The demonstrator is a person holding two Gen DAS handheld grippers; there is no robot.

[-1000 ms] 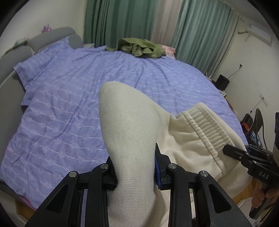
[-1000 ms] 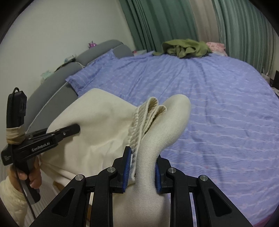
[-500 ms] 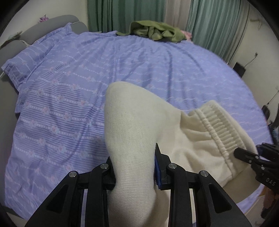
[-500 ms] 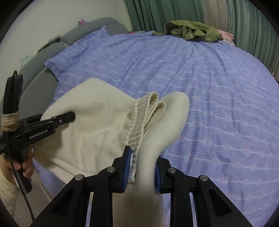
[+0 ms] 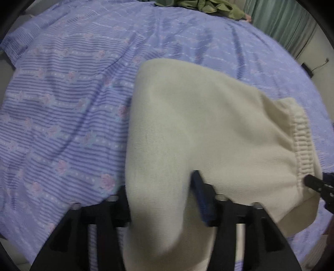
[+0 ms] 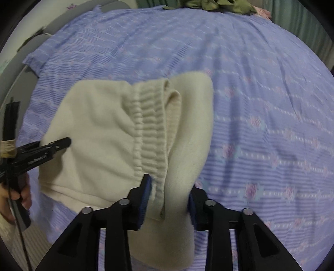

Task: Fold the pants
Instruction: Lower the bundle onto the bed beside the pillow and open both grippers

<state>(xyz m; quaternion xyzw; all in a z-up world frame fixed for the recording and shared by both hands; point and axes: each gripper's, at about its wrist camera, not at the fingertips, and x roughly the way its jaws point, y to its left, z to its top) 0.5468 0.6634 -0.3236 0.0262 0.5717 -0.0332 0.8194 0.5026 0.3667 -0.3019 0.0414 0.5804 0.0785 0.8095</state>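
Note:
Cream pants [image 5: 198, 125] lie folded over on the purple bed cover [image 5: 62, 104], their ribbed waistband [image 5: 302, 146] to the right. My left gripper [image 5: 160, 191] points steeply down with a fold of the pants between its jaws; the jaws are opening and the blue pad [image 5: 200, 193] stands just off the cloth. In the right wrist view the pants [image 6: 100, 129] spread to the left, and my right gripper [image 6: 169, 191] straddles the waistband [image 6: 150, 129] end and a fold. Its jaws are opening too, the grip loosened. The left gripper's finger [image 6: 41, 150] shows at the left there.
A green garment [image 6: 219, 5] is heaped at the far side of the bed, near teal curtains [image 5: 281, 20]. A grey headboard [image 6: 62, 20] runs along the left. A person's hand [image 6: 12, 196] holds the left gripper's handle. The bed cover [image 6: 261, 93] stretches wide to the right.
Both grippers came down towards the bed with the pants, which now rest on the cover. Both pairs of jaws stand wider than before, loosening from the cloth.

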